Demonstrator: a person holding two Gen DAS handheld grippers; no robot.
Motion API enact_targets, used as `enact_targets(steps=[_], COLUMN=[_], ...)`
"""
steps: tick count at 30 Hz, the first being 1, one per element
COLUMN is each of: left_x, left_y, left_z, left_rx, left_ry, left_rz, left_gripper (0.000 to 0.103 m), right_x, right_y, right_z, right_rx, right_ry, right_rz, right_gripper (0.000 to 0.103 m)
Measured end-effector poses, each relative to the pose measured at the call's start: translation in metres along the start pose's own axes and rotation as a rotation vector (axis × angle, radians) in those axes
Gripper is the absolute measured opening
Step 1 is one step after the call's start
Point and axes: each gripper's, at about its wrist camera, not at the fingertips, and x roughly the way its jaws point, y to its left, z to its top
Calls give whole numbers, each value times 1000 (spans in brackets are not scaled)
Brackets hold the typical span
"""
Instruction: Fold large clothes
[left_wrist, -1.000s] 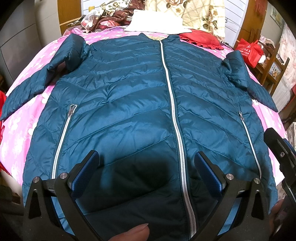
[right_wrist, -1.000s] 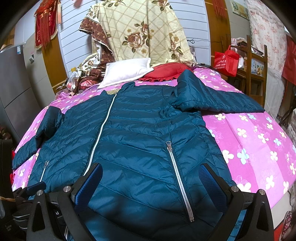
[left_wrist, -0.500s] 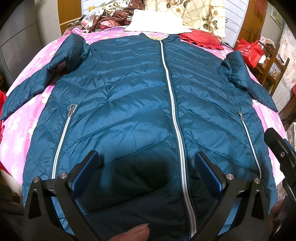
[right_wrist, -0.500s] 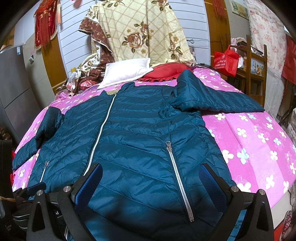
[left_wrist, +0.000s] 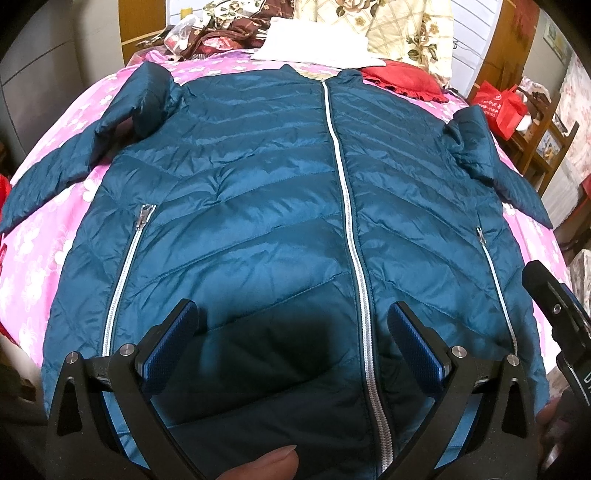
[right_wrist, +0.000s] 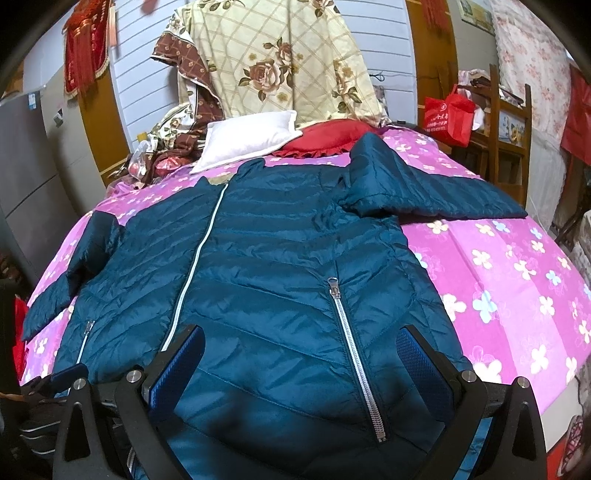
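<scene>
Both grippers wide apart, gripping nothing: left gripper (left_wrist: 291, 332) hovering over hem near centre zip, right gripper (right_wrist: 301, 354) over hem by right pocket zip (right_wrist: 356, 354). Thumb tip (left_wrist: 271, 461) visible at bottom edge of left view. Puffer jacket (left_wrist: 258, 206) lying flat, front up, zipped shut, spread across bed, hem nearest, collar farthest. Left sleeve (left_wrist: 59, 173) stretched out to side, right sleeve (right_wrist: 424, 188) stretched out likewise. No fold visible anywhere. Judged at very start: spread and smoothed, nothing folded yet. Left to do, likely: sleeves in, sides over, hem up to collar. Slippery, puffy fabric, probably springing back after folds.

Surface: bed with pink flowered sheet (right_wrist: 498, 280), soft, hanging off at edges. Beyond collar: white pillow (right_wrist: 247, 140), red cushion (right_wrist: 328, 136), crumpled floral bedding (right_wrist: 280, 62) piled against white panelled wall. Far right: red bag (right_wrist: 448, 114), wooden chair. Far left: grey cabinet.
</scene>
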Motion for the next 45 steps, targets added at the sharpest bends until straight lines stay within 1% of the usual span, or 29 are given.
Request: enact_targets(steps=[2, 6, 9, 11, 13, 15, 17, 26, 30, 35, 38, 45], left_x=[0, -9, -21, -23, -22, -22, -23, -19, -19, -18, -20, -19], left_y=[4, 4, 0, -3, -1, 2, 6, 16, 17, 14, 14, 19], left_z=[2, 3, 1, -2, -1, 0, 1, 3, 3, 3, 2, 2], left_rx=[-14, -25, -4, 15, 16, 16, 3, -35, -45, -33, -31, -43], left_ry=[2, -26, -72, -97, -92, -98, -99, -81, -78, -74, -84, -80], left_rz=[0, 27, 66, 76, 68, 84, 60, 10, 1, 12, 15, 0], left_gripper=[103, 103, 103, 103, 103, 103, 103, 103, 103, 103, 103, 103], right_x=[0, -1, -3, -3, -3, -4, -4, 1, 3, 5, 3, 0], right_y=[3, 4, -1, -4, -5, -5, -5, 3, 6, 7, 6, 11], right_z=[0, 0, 0, 0, 0, 0, -1, 0, 0, 0, 0, -1], right_rx=[-5, -12, 6, 22, 33, 28, 21, -1, -12, -15, -10, -30], right_ry=[-1, -4, -9, -6, -3, -9, -15, 4, 11, 20, 9, 0], right_rz=[-7, -24, -33, -33, -31, -33, -38, -50, -57, -61, -59, -80], right_gripper=[103, 103, 103, 103, 103, 103, 103, 103, 103, 103, 103, 103])
